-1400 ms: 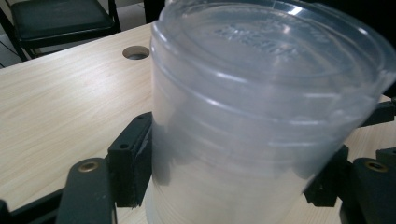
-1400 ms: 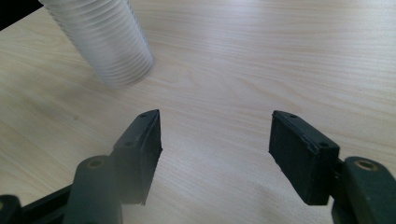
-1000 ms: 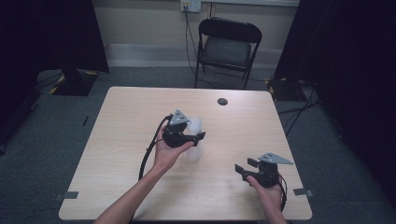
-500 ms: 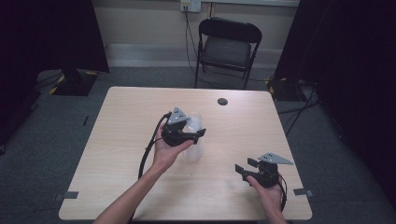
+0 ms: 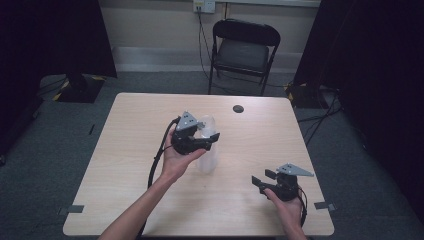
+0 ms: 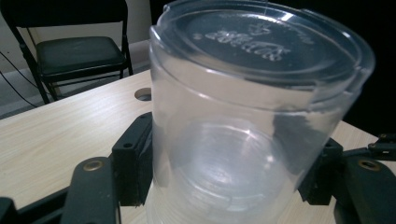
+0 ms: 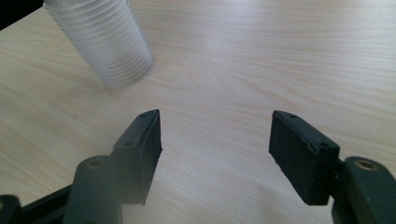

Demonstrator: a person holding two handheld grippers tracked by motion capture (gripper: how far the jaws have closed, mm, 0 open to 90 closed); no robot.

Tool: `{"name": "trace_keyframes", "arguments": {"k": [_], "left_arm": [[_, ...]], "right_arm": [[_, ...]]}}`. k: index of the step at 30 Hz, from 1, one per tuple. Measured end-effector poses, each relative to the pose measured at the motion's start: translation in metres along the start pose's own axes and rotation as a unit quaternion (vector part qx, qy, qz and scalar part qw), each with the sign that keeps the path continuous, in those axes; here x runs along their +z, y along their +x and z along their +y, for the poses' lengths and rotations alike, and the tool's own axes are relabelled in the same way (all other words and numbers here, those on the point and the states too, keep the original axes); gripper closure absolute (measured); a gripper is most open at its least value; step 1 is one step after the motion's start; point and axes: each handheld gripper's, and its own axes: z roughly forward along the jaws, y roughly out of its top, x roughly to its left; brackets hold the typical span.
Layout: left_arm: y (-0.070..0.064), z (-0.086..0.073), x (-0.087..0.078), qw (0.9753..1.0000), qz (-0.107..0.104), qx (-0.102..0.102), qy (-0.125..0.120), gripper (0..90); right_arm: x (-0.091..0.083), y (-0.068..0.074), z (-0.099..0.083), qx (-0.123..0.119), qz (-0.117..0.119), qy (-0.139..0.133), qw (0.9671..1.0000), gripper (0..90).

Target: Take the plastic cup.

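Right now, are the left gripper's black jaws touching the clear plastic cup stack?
Touching: the left gripper view shows both pads pressed against the top clear plastic cup.

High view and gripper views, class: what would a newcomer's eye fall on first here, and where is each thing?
First comes the stack of clear plastic cups near the table's middle, with the left gripper closed around its upper part. Next is the right gripper, resting open near the wooden table's front right corner, its jaws spread over bare wood. Beyond the far edge stands a black folding chair.
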Motion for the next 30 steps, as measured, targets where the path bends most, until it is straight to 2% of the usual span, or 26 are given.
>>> {"name": "trace_keyframes", "arguments": {"k": [12, 18, 25, 30], "left_arm": [[-0.005, 0.008, -0.008, 0.9997, -0.010, -0.005, -0.023, 35.3], [-0.006, 0.010, -0.013, 0.9992, -0.010, 0.006, -0.039, 36.7], [-0.002, 0.015, -0.022, 0.9983, -0.013, 0.000, -0.057, 37.0], [-0.004, 0.017, -0.026, 0.9978, -0.018, -0.003, -0.064, 37.0]], "right_arm": [[-0.001, -0.001, 0.000, 0.003, 0.000, -0.001, 1.0000, 34.0], [-0.001, -0.001, 0.000, 0.002, 0.001, 0.000, 1.0000, 33.8], [-0.001, 0.000, 0.000, 0.000, 0.001, 0.001, 1.0000, 33.8], [0.000, 0.001, 0.000, -0.002, 0.002, 0.002, 1.0000, 33.8]]}}
